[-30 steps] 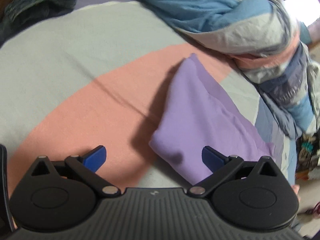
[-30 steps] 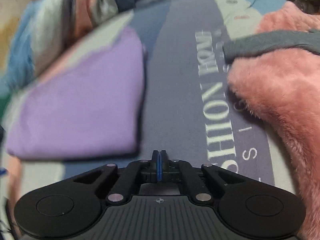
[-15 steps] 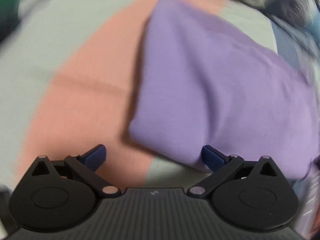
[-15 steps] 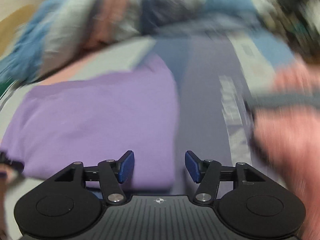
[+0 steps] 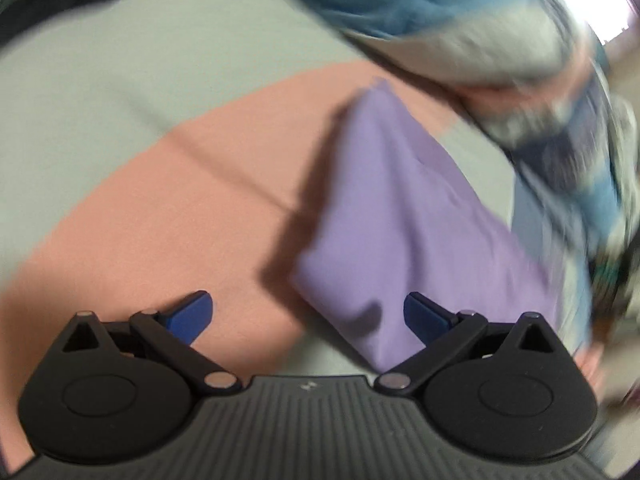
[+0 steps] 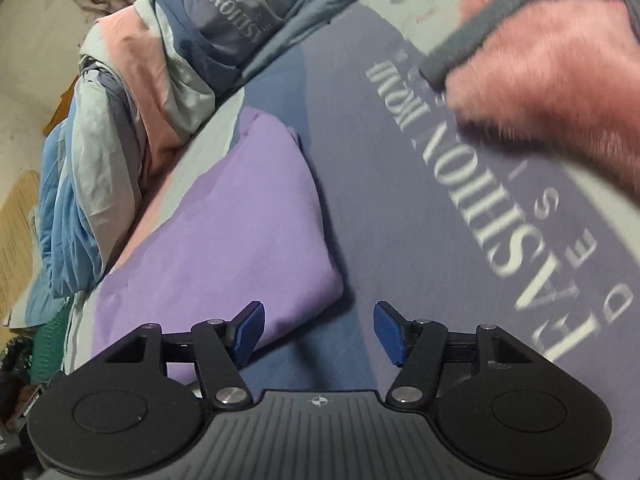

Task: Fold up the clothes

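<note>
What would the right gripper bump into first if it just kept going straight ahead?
Probably the printed bedsheet: its opening fingers straddle bare sheet just right of the folded purple garment's corner. Depth is uncertain.

From my remote seat I count one folded purple garment (image 5: 404, 216), lying on the bedsheet (image 5: 120, 128), to the right in the left wrist view and left of centre in the right wrist view. One bunched-up quilt (image 6: 132, 92) at the far left. One fluffy pink garment (image 6: 560, 64) at the far right, with one grey band (image 6: 500, 20) across it. Two grippers: left gripper (image 5: 308, 314), right gripper (image 6: 318, 330). Two blue pads (image 6: 250, 330) on each, four in all.
</note>
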Motion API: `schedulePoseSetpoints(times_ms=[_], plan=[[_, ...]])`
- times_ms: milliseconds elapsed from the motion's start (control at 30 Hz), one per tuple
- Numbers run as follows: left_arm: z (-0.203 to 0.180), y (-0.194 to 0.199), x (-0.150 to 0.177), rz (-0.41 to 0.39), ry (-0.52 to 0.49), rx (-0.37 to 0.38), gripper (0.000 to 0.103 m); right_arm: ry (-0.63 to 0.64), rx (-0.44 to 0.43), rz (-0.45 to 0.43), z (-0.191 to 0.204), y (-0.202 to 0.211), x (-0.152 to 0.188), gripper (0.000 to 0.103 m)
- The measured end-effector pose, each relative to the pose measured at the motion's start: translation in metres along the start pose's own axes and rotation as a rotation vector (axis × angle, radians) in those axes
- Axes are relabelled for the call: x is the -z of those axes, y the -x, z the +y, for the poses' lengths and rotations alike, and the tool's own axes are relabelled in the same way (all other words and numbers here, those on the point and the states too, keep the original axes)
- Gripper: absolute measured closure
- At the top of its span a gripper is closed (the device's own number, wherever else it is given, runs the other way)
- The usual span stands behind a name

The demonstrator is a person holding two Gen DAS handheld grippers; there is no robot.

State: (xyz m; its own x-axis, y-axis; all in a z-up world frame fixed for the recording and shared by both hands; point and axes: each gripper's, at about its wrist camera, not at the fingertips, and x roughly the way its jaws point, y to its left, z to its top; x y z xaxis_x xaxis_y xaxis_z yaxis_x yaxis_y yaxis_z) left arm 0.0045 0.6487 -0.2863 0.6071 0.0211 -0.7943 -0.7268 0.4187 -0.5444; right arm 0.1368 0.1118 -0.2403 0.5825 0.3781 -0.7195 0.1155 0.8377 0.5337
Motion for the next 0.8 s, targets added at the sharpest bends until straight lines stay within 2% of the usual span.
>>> schedulePoseSetpoints(times_ms=[133,233,367,433,533,567,600,667,700,800], plan=[[0.045,0.000,-0.010,-0.013,0.324,0.160,0.000,0.040,0.002,0.007,0.009,-0.008,0.010,0.040],[0.068,-0.004,-0.010,-0.014,0.476,0.255,0.001,0.044,-0.001,0.017,0.010,-0.012,0.010,0.039],[0.069,-0.008,-0.010,0.015,0.489,0.298,0.009,0.054,-0.001,0.022,0.010,-0.014,0.011,0.038],[0.070,-0.008,-0.007,0.019,0.511,0.308,0.016,0.059,-0.002,0.023,0.008,-0.014,0.012,0.038],[0.070,-0.012,-0.004,0.015,0.554,0.323,0.035,0.060,-0.002,0.022,0.007,-0.014,0.012,0.038],[0.070,-0.016,-0.004,0.014,0.582,0.342,0.045,0.061,-0.002,0.023,0.007,-0.014,0.012,0.038],[0.071,-0.020,-0.003,0.016,0.626,0.376,0.050,0.062,-0.002,0.023,0.008,-0.014,0.012,0.038],[0.073,-0.027,-0.004,0.037,0.669,0.392,0.051,0.061,-0.002,0.023,0.007,-0.014,0.012,0.038],[0.074,-0.031,-0.005,0.049,0.683,0.392,0.056,0.060,-0.002,0.022,0.007,-0.014,0.012,0.038],[0.072,-0.039,-0.008,0.091,0.672,0.368,0.061,0.057,-0.001,0.018,0.006,-0.015,0.013,0.038]])
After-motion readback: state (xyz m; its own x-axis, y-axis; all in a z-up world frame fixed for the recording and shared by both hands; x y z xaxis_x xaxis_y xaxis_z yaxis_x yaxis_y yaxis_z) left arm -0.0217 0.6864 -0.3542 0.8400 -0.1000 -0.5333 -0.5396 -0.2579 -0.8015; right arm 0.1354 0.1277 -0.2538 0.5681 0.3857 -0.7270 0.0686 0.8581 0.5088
